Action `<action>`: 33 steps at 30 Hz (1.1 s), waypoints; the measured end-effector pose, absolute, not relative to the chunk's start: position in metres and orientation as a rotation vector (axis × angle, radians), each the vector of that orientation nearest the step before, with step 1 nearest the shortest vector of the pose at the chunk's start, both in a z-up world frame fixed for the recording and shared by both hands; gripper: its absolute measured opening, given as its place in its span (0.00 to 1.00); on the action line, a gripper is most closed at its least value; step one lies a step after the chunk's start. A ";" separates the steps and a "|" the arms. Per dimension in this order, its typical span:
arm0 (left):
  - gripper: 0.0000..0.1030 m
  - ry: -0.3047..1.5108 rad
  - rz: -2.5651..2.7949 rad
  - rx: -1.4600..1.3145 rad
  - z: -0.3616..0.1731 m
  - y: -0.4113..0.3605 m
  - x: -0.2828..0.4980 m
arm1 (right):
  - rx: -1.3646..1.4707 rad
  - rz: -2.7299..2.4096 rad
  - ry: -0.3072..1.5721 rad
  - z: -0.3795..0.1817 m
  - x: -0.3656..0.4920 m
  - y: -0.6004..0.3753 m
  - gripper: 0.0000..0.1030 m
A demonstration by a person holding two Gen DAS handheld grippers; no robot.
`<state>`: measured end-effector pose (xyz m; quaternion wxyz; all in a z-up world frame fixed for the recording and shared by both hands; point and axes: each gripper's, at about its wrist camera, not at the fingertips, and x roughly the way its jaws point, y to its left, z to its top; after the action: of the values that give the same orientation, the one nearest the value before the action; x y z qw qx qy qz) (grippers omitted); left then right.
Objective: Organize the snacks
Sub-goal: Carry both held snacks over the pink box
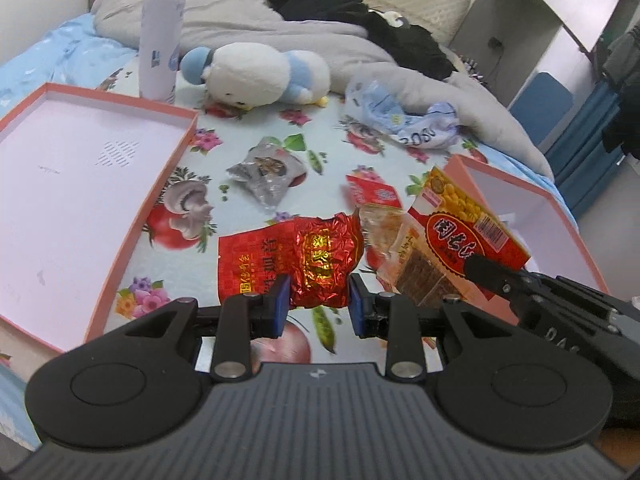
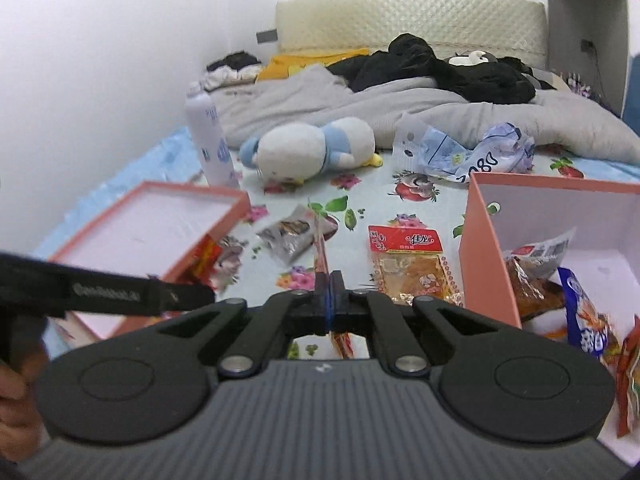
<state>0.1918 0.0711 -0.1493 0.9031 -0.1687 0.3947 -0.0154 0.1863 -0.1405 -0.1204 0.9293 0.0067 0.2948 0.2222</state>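
Left gripper [image 1: 318,300] clamped on crinkly red foil pack [image 1: 304,264]: light, slippery, grab mid-body. Right gripper [image 2: 330,280] pinching flat packet [image 2: 321,254] edge, probably floppy.

a crinkly red foil snack bag [image 1: 296,266] is pinched at its edge. a flat red and yellow packet [image 1: 460,236] tilts beside it. a silver pack [image 1: 266,172] lies on the flowery sheet.
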 end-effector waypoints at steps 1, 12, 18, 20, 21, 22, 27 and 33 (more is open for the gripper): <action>0.34 0.813 -0.036 -0.349 -0.148 0.069 0.189 | 0.036 0.460 0.605 -0.118 0.184 -0.145 0.03; 0.34 0.787 -0.067 -0.351 -0.134 0.049 0.170 | 0.217 0.512 0.621 -0.110 0.167 -0.184 0.03; 0.34 0.790 -0.065 -0.355 -0.131 0.047 0.166 | 0.221 0.495 0.641 -0.111 0.163 -0.189 0.03; 0.34 0.788 -0.070 -0.349 -0.126 0.045 0.166 | 0.213 0.486 0.629 -0.104 0.159 -0.191 0.03; 0.34 0.788 -0.071 -0.342 -0.122 0.042 0.166 | 0.212 0.481 0.625 -0.100 0.157 -0.193 0.03; 0.34 0.788 -0.073 -0.337 -0.118 0.041 0.166 | 0.212 0.475 0.619 -0.096 0.155 -0.195 0.03; 0.34 0.775 -0.105 -0.309 -0.097 0.025 0.171 | 0.212 0.446 0.593 -0.073 0.147 -0.208 0.03; 0.34 0.750 -0.179 -0.277 -0.070 -0.006 0.187 | 0.202 0.397 0.532 -0.041 0.145 -0.235 0.03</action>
<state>0.1871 -0.0057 -0.0701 0.9173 -0.1348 0.3644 -0.0870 0.1452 -0.2352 -0.0408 0.9405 0.0988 0.2607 0.1944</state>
